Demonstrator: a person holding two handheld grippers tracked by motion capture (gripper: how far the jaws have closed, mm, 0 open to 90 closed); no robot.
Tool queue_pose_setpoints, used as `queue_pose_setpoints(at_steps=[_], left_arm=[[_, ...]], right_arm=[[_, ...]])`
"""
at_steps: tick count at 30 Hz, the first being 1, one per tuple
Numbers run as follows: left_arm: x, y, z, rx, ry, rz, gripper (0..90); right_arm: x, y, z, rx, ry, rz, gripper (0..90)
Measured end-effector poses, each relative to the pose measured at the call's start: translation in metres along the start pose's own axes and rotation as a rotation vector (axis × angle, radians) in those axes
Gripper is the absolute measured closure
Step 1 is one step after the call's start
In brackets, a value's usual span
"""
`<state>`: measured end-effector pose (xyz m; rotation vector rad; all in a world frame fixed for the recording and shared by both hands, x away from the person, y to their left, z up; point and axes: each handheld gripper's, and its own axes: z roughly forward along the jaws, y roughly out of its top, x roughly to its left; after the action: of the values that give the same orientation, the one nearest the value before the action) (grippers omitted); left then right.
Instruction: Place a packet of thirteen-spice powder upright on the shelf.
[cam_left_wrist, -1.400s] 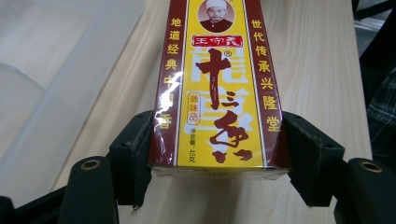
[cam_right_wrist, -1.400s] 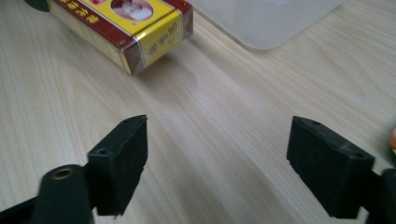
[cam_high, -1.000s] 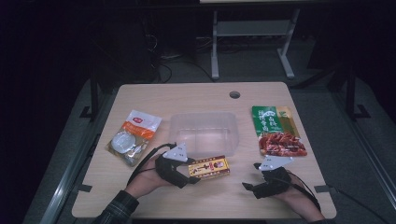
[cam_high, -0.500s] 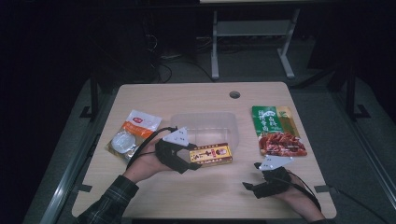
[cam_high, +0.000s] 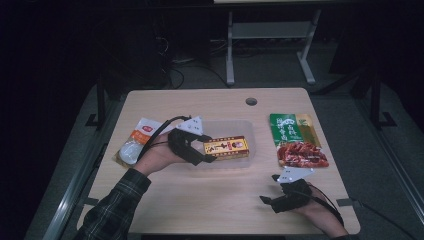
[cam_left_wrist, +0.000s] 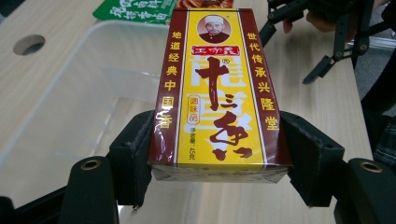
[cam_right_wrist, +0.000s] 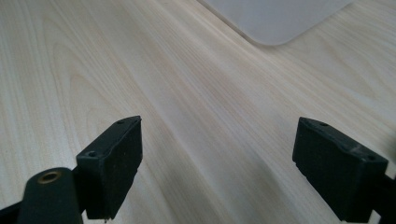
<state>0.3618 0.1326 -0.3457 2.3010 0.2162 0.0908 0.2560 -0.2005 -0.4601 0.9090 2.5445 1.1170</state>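
A yellow and dark-red box with Chinese print (cam_high: 229, 147) (cam_left_wrist: 215, 93) is held by its near end in my left gripper (cam_high: 206, 150) (cam_left_wrist: 219, 158), one pad pressed on each long side. The box hangs level over a clear plastic container (cam_high: 240, 125) (cam_left_wrist: 70, 93) in the middle of the table. My right gripper (cam_high: 269, 190) (cam_right_wrist: 219, 158) rests low over the bare wood near the front right. Its jaws stand wide open with nothing between them. It also appears at the top right of the left gripper view (cam_left_wrist: 327, 42). A corner of the container (cam_right_wrist: 275, 18) lies ahead of it.
A green and red food packet (cam_high: 295, 140) (cam_left_wrist: 135, 9) lies right of the container. A white and orange packet (cam_high: 137, 142) lies left of it, beside my left hand. A round cable hole (cam_high: 251, 101) sits near the far edge. A metal stand (cam_high: 270, 35) is behind the table.
My left gripper has lifted the box off the table and carried it away from the front edge, over the container. The right gripper has stayed put.
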Motion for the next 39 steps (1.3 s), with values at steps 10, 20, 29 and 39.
queue_pose_setpoints(at_steps=[10,20,29,39], left_arm=[[0.023,0.014,0.010,0.009,0.004,0.015,32.2],[0.045,0.021,0.029,0.067,0.001,0.029,32.2],[0.055,0.020,0.044,0.093,0.000,0.015,32.2],[0.062,0.016,0.054,0.109,0.000,-0.001,32.0]], right_arm=[[0.000,0.001,0.000,-0.002,0.004,0.001,15.4],[0.000,0.001,0.000,-0.005,0.003,0.005,15.4],[0.000,0.001,-0.001,-0.011,0.001,0.002,15.5],[0.000,0.001,-0.001,-0.013,-0.001,0.005,15.5]])
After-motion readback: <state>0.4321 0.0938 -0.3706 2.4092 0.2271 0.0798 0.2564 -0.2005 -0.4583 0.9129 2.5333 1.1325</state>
